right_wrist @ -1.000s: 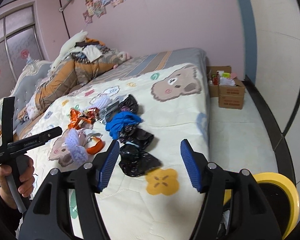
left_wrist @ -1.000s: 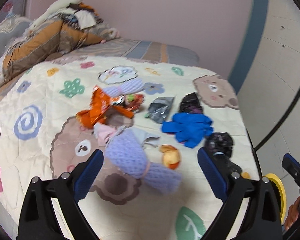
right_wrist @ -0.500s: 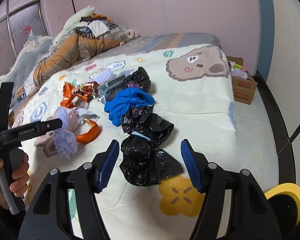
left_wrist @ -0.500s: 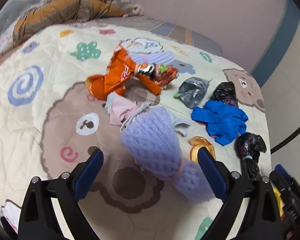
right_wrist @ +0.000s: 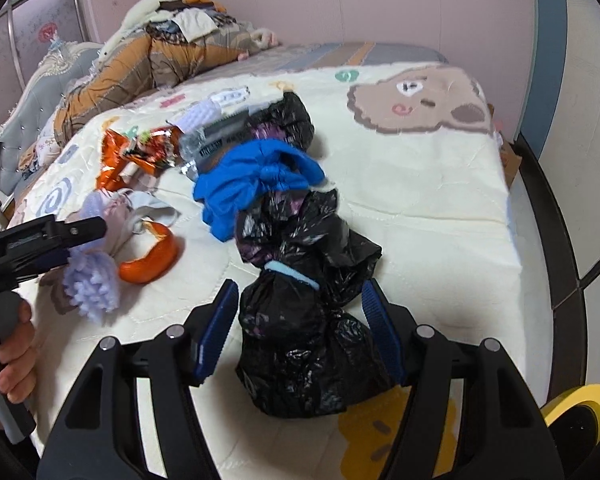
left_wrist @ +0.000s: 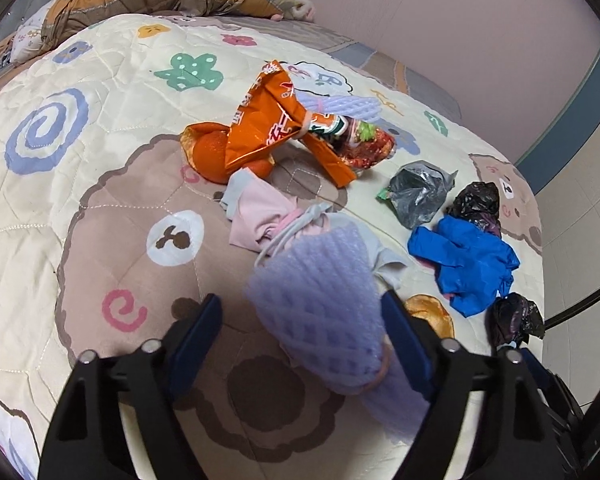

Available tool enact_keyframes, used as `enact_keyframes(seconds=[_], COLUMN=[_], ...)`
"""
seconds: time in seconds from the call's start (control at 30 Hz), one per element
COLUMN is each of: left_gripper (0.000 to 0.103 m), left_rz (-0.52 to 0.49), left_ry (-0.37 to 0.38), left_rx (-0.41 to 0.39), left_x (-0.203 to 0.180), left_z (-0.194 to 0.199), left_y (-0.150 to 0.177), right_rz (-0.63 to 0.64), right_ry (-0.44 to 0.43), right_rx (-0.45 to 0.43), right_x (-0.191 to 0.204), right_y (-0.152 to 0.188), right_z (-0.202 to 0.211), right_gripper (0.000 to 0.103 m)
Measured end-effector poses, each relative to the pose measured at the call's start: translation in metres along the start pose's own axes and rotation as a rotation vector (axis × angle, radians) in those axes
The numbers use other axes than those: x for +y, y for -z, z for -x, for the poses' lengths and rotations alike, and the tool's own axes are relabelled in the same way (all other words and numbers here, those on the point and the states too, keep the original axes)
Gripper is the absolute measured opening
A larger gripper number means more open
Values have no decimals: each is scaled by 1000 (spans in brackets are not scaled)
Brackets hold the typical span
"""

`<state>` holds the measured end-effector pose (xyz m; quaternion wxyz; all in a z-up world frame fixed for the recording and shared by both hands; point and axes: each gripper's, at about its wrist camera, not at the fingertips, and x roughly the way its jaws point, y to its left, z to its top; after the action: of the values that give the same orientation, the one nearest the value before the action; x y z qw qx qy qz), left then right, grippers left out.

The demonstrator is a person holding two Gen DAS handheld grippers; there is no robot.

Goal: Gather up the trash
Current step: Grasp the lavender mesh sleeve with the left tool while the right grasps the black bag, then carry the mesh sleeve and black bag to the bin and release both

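Observation:
Trash lies scattered on a cartoon-print quilt (left_wrist: 80,208). A purple foam net sleeve (left_wrist: 324,312) lies between the jaws of my left gripper (left_wrist: 300,300), which are closing. The right pad touches the foam and the left pad stands clear of it. My right gripper (right_wrist: 300,286) straddles a tied black rubbish bag (right_wrist: 300,340); its pads are beside the bag with no visible squeeze. Nearby lie an orange snack wrapper (left_wrist: 268,128), pink cloth (left_wrist: 256,212), a grey plastic bag (left_wrist: 420,192), a blue glove (left_wrist: 468,264) and orange peel (right_wrist: 152,264).
Folded bedding and clothes (right_wrist: 148,64) are piled at the head of the bed. The mattress edge drops off on the right, where a yellow-rimmed bin (right_wrist: 580,412) stands on the floor by the bed's near corner. A hand (right_wrist: 12,344) holds the left gripper's handle.
Both grippers have come down close to the quilt. The left one now has the purple foam between narrower jaws. The right one has moved over the black bag.

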<state>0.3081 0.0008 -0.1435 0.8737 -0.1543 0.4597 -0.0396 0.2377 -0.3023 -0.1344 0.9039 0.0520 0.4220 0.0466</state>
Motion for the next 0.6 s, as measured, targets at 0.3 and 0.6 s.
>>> enact_keyframes(seconds=[0.3,0.6], left_gripper=[33,29], left_rz=[-36,-52], left_ry=[8,65], left_rx=[24,18], left_x=[-9,-3], left_z=[-4,19], left_y=[3,5], right_rz=[11,2], right_ry=[11,-12], right_rx=[13,3], right_x=[4,5], right_y=[1,0], right_z=[-10,3], right_gripper=[30,23])
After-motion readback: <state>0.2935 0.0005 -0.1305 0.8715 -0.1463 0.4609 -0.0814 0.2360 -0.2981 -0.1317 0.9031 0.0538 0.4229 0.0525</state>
